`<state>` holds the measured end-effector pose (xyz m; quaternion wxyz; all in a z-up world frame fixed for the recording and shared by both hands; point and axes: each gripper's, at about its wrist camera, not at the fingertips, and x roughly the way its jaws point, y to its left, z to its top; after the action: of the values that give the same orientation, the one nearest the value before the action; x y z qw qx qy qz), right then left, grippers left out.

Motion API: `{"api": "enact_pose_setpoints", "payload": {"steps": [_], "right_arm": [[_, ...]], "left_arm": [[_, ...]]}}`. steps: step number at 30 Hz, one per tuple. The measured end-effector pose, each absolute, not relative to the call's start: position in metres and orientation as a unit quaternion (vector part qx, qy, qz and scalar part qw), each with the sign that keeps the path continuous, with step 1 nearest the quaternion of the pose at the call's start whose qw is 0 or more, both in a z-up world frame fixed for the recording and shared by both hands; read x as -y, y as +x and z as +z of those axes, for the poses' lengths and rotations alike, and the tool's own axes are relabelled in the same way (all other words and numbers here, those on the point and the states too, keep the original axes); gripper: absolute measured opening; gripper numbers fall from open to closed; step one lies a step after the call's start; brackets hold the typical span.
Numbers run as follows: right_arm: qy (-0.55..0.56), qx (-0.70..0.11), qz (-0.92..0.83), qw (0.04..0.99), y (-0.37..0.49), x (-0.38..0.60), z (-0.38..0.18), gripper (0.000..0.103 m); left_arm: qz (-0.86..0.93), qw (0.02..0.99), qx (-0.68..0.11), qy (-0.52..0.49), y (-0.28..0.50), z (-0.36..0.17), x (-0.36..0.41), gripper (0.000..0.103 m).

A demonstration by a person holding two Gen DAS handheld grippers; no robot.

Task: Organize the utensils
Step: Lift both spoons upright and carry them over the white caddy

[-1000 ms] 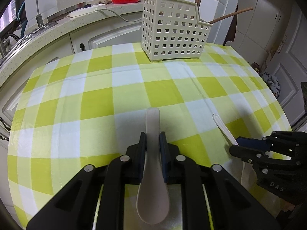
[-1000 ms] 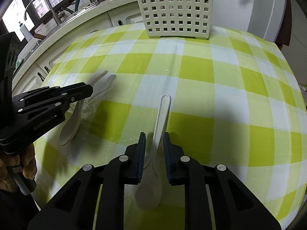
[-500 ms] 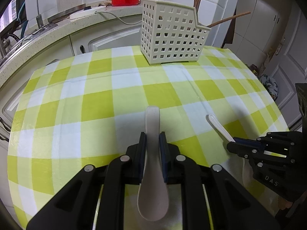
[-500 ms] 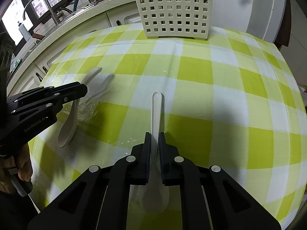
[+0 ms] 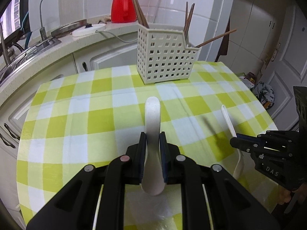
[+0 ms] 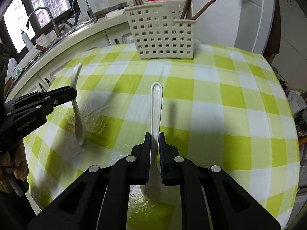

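Left tool (image 5: 152, 140): pinching wide spoon (image 5: 152, 118) handle.
Right tool (image 6: 154, 140): pinching slim spoon (image 6: 156, 111), apparently clear of tabletop (image 6: 220, 99).
Advice: carry both level, lower bowl-first into basket (image 6: 163, 34), avoiding chopsticks (image 6: 187, 3).

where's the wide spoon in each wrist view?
Left wrist: wide spoon at bottom centre, clamped in the left gripper.
Right wrist: same spoon at left, in that gripper, clear of the table.
Shared landmark: basket at the table's far edge.
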<state>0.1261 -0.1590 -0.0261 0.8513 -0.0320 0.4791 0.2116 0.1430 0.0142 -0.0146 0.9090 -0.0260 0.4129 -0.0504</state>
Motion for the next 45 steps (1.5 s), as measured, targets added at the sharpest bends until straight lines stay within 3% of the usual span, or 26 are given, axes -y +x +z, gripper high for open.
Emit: {"api": "enact_pose_setpoints", "payload": {"steps": [25, 45], "right_arm": [[-0.030, -0.426, 0.199, 0.882, 0.121, 0.182, 0.014, 0.009], [-0.005, -0.337, 0.218, 0.916, 0.276, 0.150, 0.146, 0.009]], "left_arm": [[-0.059, 0.923, -0.379, -0.020, 0.134, 0.020, -0.003, 0.014], [-0.084, 0.958, -0.272, -0.046, 0.271, 0.169, -0.008, 0.014]]}}
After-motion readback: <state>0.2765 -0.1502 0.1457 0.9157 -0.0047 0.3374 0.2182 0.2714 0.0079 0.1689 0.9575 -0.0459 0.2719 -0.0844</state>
